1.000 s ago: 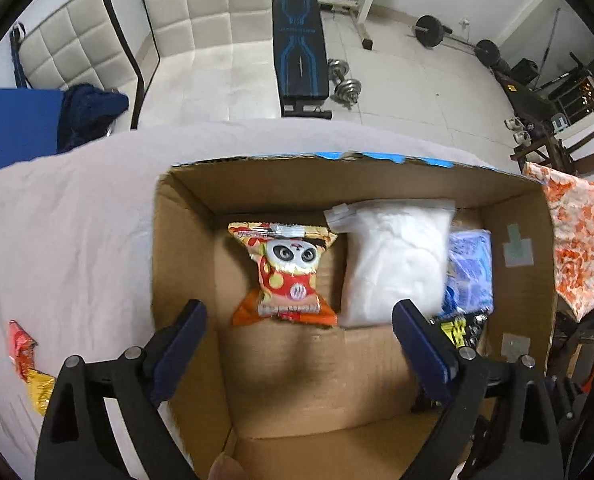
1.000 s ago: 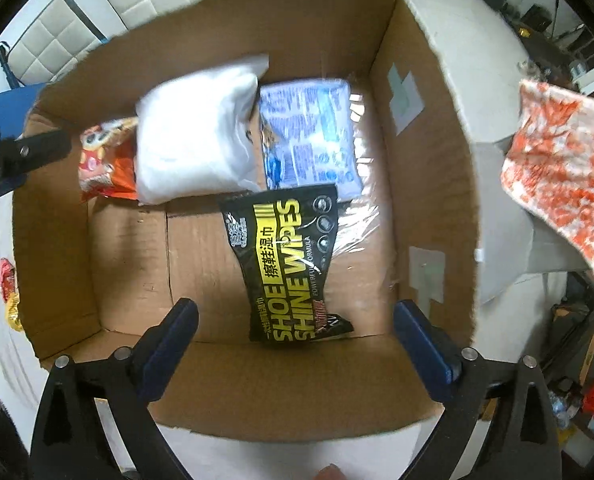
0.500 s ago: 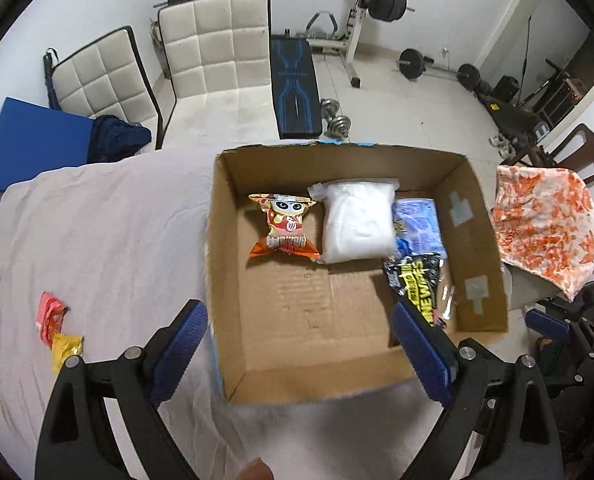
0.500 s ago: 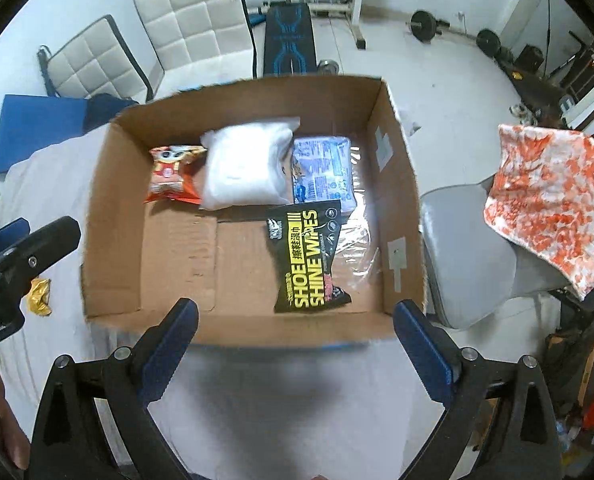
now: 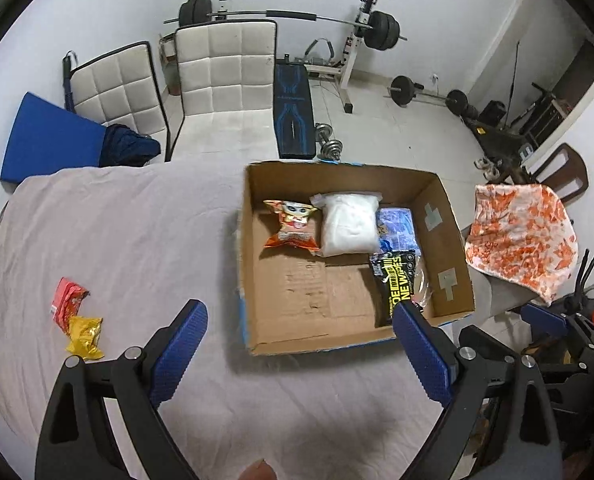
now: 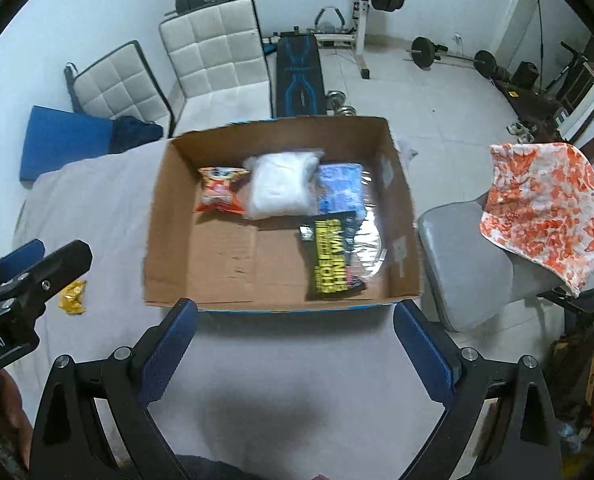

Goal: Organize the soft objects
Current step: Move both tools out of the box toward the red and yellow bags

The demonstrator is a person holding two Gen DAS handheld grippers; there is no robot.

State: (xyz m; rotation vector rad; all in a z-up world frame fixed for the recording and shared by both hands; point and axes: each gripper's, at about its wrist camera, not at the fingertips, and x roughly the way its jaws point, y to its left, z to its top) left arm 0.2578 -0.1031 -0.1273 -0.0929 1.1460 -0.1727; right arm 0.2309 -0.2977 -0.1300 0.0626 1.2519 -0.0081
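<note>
An open cardboard box (image 5: 257,332) (image 6: 157,216) stands on the cloth-covered table. Inside lie an orange snack bag (image 5: 293,226) (image 6: 219,196), a white soft pack (image 5: 349,226) (image 6: 281,192), a blue wipes pack (image 5: 397,226) (image 6: 341,188) and a black shoe-wipes pack (image 5: 397,280) (image 6: 331,256). A red packet (image 5: 69,298) and a yellow packet (image 5: 84,332) (image 6: 73,297) lie on the cloth left of the box. My left gripper (image 5: 301,354) is open and empty, above the table in front of the box. My right gripper (image 6: 295,350) is open and empty, also in front of the box.
A grey chair (image 6: 465,264) with an orange-patterned cloth (image 5: 521,236) (image 6: 545,208) stands right of the table. Two white padded chairs (image 5: 225,80), a blue mat (image 5: 45,144) and gym weights (image 5: 381,30) are behind the table.
Both grippers have pulled back and up out of the box, so the whole box and table now show. The items in the box have stayed in place.
</note>
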